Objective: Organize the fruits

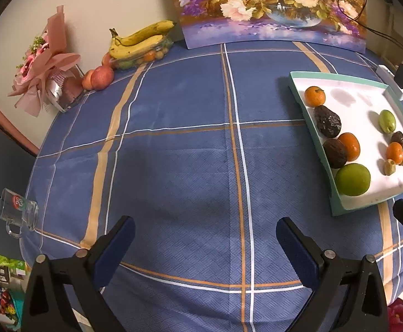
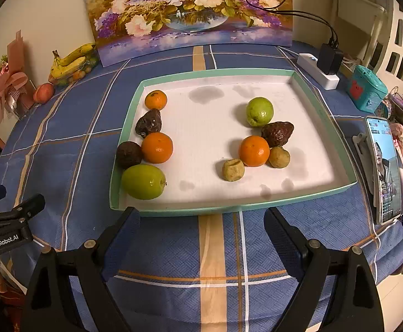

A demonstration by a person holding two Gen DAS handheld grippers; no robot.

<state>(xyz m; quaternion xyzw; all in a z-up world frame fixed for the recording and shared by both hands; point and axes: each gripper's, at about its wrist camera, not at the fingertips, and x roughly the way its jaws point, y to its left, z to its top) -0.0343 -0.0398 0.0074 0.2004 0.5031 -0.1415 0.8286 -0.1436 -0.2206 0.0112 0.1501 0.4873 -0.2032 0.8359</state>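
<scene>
A white tray with a teal rim (image 2: 256, 73) (image 1: 312, 116) lies on the blue checked tablecloth. Along its left side lie a small orange (image 2: 156, 100), a dark fruit (image 2: 148, 123), an orange (image 2: 157, 147), a dark round fruit (image 2: 129, 154) and a green apple (image 2: 143, 181). On its right lie a green guava (image 2: 259, 111), a dark fruit (image 2: 278, 133), an orange (image 2: 254, 150) and two small tan fruits (image 2: 233, 169). My right gripper (image 2: 201, 221) is open and empty just before the tray's near rim. My left gripper (image 1: 205, 231) is open and empty over bare cloth, left of the tray.
Bananas (image 1: 137, 41) on a glass dish and a red apple (image 1: 101, 77) stand at the far left by a pink bouquet (image 1: 43, 63). A flower painting (image 2: 187, 13) leans on the wall. A glass mug (image 1: 18, 210) sits at the left edge. A phone (image 2: 384, 166) and power strip (image 2: 317, 70) lie right.
</scene>
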